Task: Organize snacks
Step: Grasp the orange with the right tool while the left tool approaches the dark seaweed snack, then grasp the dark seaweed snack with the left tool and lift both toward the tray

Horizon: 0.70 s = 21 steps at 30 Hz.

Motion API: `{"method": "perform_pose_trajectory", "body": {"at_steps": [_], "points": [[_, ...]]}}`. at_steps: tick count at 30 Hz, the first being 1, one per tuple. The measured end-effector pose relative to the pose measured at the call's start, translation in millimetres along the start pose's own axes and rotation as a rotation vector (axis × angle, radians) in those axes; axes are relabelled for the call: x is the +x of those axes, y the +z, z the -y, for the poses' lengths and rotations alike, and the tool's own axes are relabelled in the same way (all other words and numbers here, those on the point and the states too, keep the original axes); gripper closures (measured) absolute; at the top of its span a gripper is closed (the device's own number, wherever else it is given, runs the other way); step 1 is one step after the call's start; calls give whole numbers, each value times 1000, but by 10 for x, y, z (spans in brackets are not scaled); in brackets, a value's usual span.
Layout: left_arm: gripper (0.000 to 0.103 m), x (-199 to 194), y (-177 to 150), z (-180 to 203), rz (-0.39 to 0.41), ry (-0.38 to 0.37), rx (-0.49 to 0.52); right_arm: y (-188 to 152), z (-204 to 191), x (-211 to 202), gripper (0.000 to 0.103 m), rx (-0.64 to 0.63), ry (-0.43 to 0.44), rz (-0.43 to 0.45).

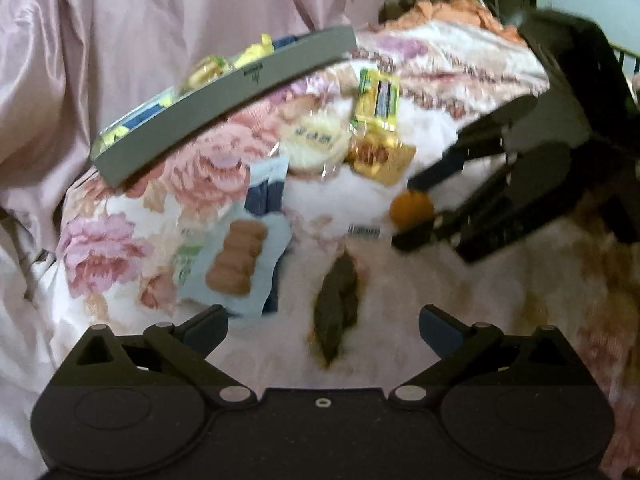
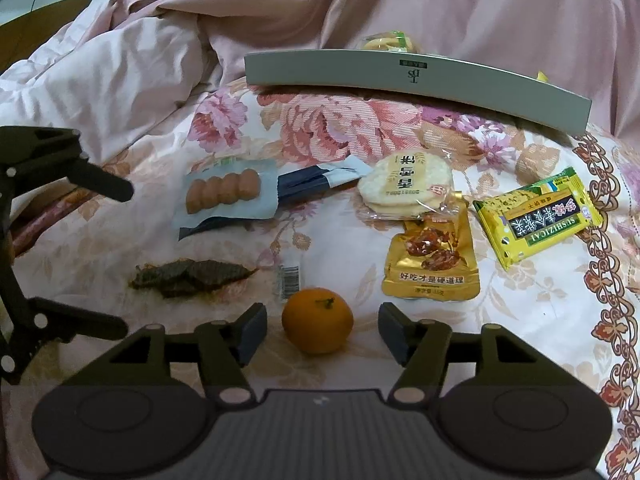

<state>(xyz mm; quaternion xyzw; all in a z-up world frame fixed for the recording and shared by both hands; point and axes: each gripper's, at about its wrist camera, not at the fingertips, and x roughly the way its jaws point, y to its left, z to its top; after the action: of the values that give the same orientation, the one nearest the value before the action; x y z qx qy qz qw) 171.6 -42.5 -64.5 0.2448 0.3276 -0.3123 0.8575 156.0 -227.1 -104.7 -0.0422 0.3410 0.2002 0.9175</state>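
Grey box at twelve o'clock was partly filled; six snacks were left outside, the orange bracketed by the parted right gripper; the left gripper was spread, empty.

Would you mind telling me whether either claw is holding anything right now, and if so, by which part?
Nothing is held. The right claw is open with the orange lying between its fingers, not gripped. The left claw is open and empty.

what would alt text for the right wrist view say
The right gripper, jaws open, frames an orange on a floral quilt. Snack packets lie beyond, before a grey box; the left gripper is open.
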Motion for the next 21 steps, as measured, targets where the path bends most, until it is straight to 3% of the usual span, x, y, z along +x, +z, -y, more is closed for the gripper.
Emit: {"method": "perform_pose_trajectory", "body": {"at_steps": [5,8,11,17,21], "points": [[5,212,39,82,-11,-32,-4,6,-13,-5,36,-11,-9,0],[12,325,3,105,-50,-21,-5,10,-13,-8,36,-10,-12,0],[21,361,-24,29,-39,-50,-85,16,-25,-8,37,-14,-6,-4],[48,374,-29,-7,-36,2,-132,25,-47,-19,53,-17,16,-16],[51,360,-27,1,-40,14,-150,28,-62,-18,62,-21,14,-32]]}}
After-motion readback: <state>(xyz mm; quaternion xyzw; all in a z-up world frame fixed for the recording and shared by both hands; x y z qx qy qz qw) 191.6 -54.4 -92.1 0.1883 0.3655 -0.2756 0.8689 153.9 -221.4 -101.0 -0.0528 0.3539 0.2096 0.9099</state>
